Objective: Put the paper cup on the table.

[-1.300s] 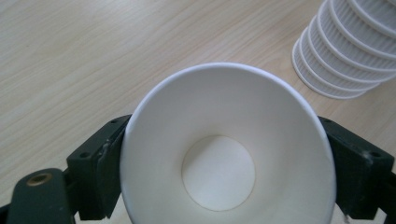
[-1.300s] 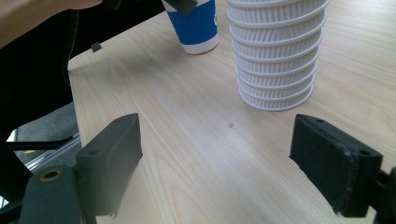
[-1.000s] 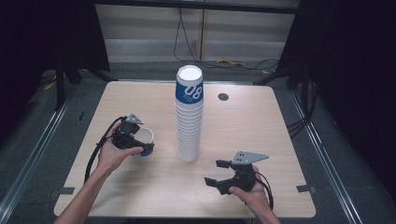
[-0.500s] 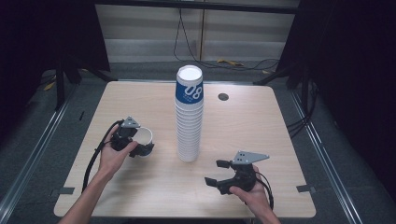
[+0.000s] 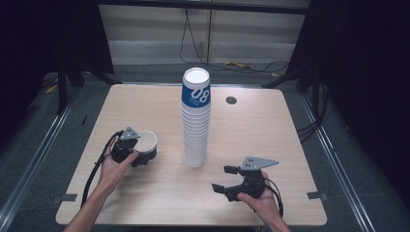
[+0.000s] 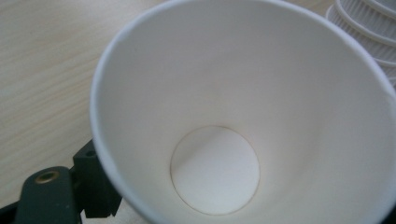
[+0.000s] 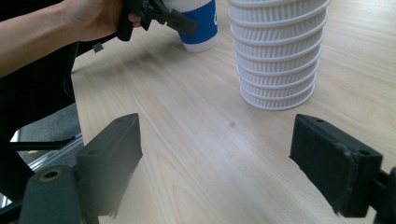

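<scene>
Fingers of the left gripper [image 5: 137,155] are closed on the wall of a single white paper cup with a blue band [image 5: 146,145], which stands upright on the pale wooden table [image 5: 145,108] at its left side; in the left gripper view one black pad [image 6: 93,186] presses the cup's outer wall at lower left while the cup's open mouth [image 6: 243,112] faces the camera. Just right of that cup, near the table's middle, rises a tall stack of ribbed white paper cups [image 5: 196,125], topped by a cup with a blue band printed 08, and it stands between the two grippers. Behind the stack to the right, a small dark round grommet [image 5: 231,100] sits in the tabletop. At the near right, the right gripper [image 5: 227,179] lies low over bare wood with its fingers [image 7: 112,149] spread wide and holding nothing, the stack's base [image 7: 278,79] ahead of them.
</scene>
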`<state>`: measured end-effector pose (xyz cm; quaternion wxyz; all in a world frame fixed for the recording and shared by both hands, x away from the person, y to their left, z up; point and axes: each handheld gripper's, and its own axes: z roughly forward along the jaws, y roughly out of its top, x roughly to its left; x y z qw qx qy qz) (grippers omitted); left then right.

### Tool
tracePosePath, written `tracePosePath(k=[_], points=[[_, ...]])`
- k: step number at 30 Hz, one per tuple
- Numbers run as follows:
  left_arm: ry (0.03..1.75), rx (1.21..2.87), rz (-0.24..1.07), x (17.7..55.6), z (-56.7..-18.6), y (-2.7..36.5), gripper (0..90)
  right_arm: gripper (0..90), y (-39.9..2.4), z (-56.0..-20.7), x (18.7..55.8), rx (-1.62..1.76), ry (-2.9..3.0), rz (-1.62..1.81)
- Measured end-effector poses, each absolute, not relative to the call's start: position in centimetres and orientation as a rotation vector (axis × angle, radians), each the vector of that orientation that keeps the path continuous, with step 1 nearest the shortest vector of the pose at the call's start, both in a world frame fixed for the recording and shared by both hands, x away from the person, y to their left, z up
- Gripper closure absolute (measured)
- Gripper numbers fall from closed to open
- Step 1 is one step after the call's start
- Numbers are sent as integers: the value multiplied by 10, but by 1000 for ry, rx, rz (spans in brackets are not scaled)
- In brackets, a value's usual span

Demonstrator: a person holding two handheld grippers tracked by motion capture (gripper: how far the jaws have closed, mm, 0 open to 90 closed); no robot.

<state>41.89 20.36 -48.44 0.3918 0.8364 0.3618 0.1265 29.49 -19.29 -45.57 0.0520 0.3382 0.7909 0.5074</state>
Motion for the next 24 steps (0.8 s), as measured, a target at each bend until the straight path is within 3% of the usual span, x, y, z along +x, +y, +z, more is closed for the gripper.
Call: tracePosePath(k=[24], points=[[954, 2088, 357, 384, -479, 229, 159, 165, -196, -457, 297, 1058, 2387, 1520]])
